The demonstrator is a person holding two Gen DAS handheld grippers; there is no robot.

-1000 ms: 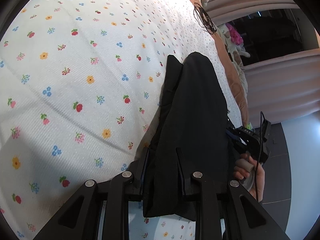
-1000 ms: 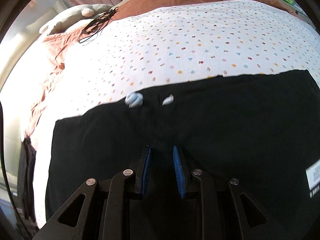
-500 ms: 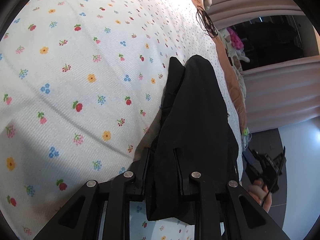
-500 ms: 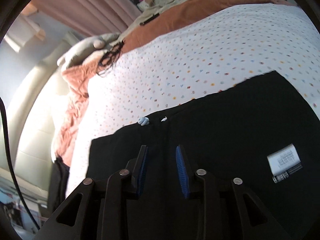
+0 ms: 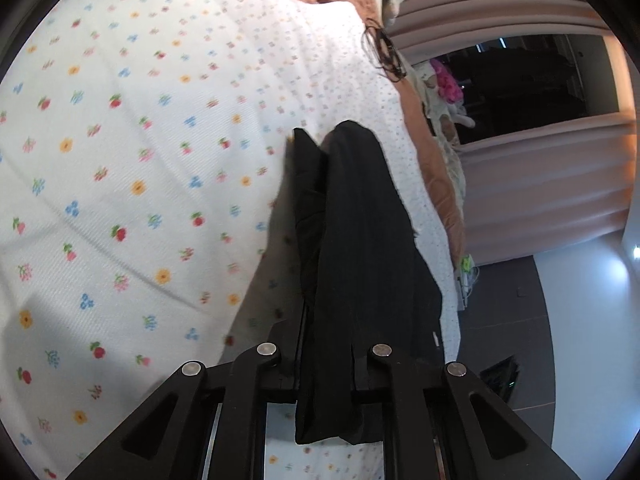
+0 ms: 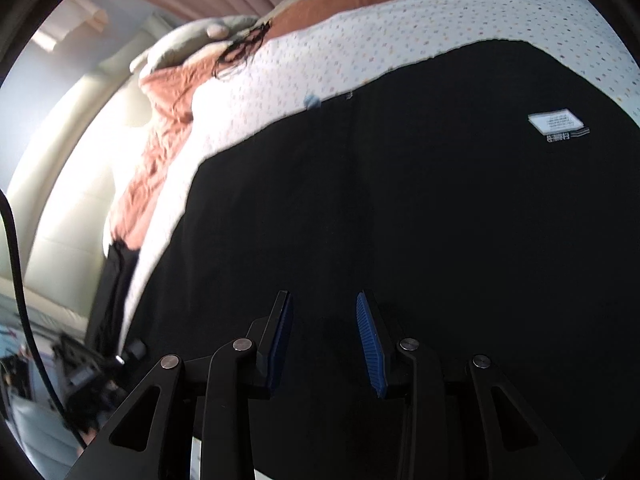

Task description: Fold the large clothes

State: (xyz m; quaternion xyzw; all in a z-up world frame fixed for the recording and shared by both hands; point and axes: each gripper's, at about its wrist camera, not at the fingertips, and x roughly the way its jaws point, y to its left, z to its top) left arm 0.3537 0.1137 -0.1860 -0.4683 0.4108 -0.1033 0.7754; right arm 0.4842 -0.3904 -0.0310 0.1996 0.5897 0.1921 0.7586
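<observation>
- The left gripper [image 5: 325, 364] sits at the bottom centre of its view, jaws pinching a bunched edge of the black garment [image 5: 360, 240].
- From there the garment runs up the middle of the frame, lifted above the flowered bedsheet [image 5: 132, 168].
- In the right view, the right gripper [image 6: 324, 340] has its jaws spread, nothing between them.
- Beneath it the garment [image 6: 400, 220] lies flat across the bed, filling the lower right; a white label [image 6: 556, 122] shows at the upper right.
- A rust-coloured blanket [image 6: 148, 168] lies at the left.
</observation>
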